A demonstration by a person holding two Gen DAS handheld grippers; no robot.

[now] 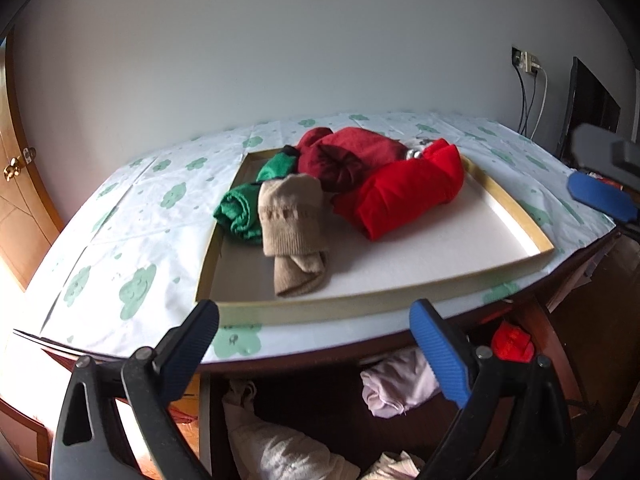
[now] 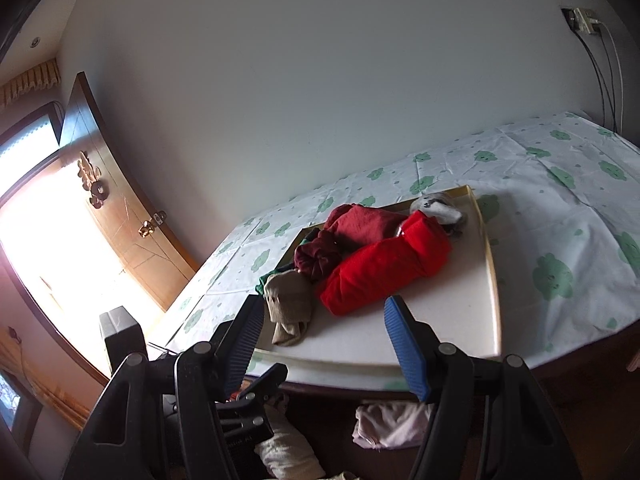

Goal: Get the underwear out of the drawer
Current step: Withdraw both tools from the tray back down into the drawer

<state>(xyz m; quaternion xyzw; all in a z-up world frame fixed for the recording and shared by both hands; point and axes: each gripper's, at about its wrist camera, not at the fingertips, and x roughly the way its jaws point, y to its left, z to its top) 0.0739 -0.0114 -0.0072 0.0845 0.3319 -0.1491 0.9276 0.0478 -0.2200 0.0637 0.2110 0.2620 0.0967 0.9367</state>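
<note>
An open drawer (image 1: 304, 412) under the table's front edge holds pale garments: a lilac piece (image 1: 396, 388) and whitish pieces (image 1: 280, 452). The lilac piece also shows in the right wrist view (image 2: 388, 424). A shallow tray (image 1: 520, 216) on the table holds a bright red bundle (image 1: 400, 196), a dark red garment (image 1: 352, 156), a green one (image 1: 240, 208) and beige socks (image 1: 296, 224). My left gripper (image 1: 316, 344) is open and empty above the drawer. My right gripper (image 2: 324, 340) is open and empty in front of the tray (image 2: 490, 280).
The table carries a white cloth with green flowers (image 1: 132, 216). A red item (image 1: 512, 344) lies under the table at the right. A wooden door (image 2: 120, 208) stands at the left, wall sockets with cables (image 1: 528, 64) at the right. A grey-white item (image 2: 440, 208) lies at the tray's back.
</note>
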